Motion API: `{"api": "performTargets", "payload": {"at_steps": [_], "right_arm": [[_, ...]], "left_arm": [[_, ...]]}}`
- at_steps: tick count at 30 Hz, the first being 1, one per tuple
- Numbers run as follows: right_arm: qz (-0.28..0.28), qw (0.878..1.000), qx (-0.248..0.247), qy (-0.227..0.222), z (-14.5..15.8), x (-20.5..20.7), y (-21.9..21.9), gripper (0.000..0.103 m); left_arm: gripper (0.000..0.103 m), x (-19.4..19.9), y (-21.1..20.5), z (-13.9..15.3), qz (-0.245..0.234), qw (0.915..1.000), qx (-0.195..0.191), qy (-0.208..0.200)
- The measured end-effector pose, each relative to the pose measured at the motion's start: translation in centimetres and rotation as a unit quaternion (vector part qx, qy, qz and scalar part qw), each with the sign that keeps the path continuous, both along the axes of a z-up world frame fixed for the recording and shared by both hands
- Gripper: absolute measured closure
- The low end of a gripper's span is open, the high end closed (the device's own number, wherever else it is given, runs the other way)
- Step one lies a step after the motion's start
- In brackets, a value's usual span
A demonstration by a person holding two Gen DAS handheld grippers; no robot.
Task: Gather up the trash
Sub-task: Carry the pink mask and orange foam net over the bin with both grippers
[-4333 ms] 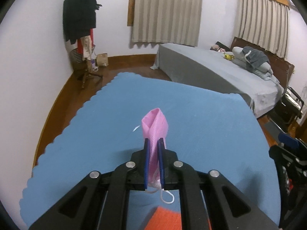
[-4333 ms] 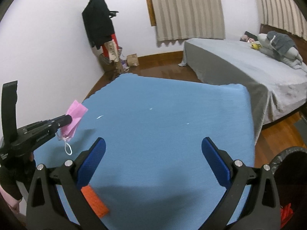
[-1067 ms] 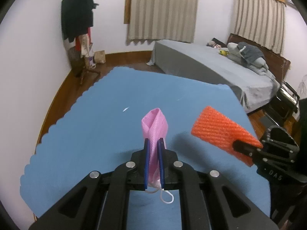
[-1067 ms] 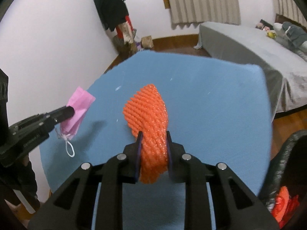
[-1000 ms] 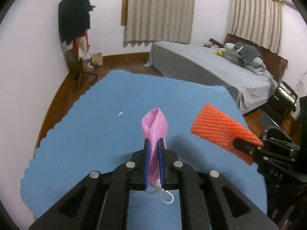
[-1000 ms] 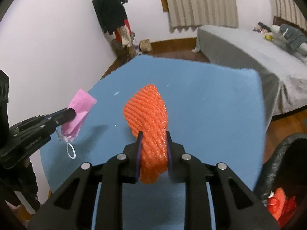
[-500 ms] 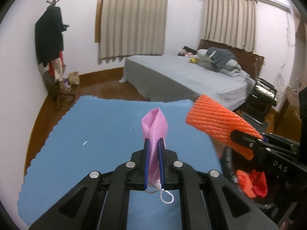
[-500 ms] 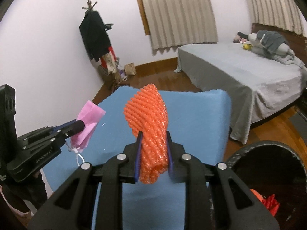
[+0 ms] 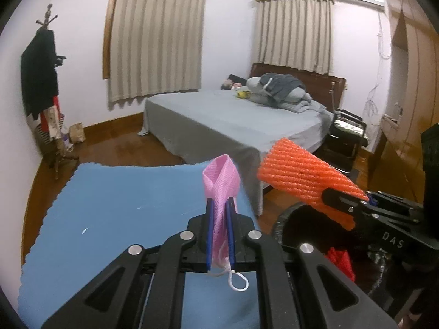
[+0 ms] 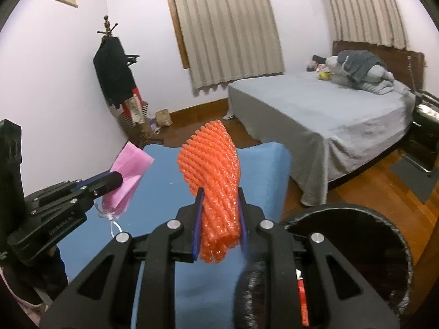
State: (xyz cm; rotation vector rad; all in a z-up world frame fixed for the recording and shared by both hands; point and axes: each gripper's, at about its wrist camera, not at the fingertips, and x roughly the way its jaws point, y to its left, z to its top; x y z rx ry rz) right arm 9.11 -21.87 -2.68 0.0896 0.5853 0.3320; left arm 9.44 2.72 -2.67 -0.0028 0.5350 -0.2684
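Carry step in hand: left gripper [image 9: 220, 211] clamped on the pink mask [image 9: 221, 181], right gripper [image 10: 219, 213] clamped on the orange net [image 10: 212, 164], both raised over the blue mat [image 9: 123, 200] beside the bin [image 10: 384, 219]; next, swing over the bin and release.

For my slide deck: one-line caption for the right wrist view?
Right gripper clamps orange foam netting beside the black trash bin; left gripper holds a pink mask.
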Motion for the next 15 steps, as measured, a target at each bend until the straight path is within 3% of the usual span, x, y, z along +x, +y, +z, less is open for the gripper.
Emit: {"api": "performTargets", "payload": {"at_steps": [15], "right_arm": [[-0.09, 0.996, -0.019, -0.002, -1.0, -2.2, -7.8, 0.082]], "left_arm": [[0.094, -0.4, -7.4, 0.4, -0.087, 0.9962, -0.002, -0.012]]}}
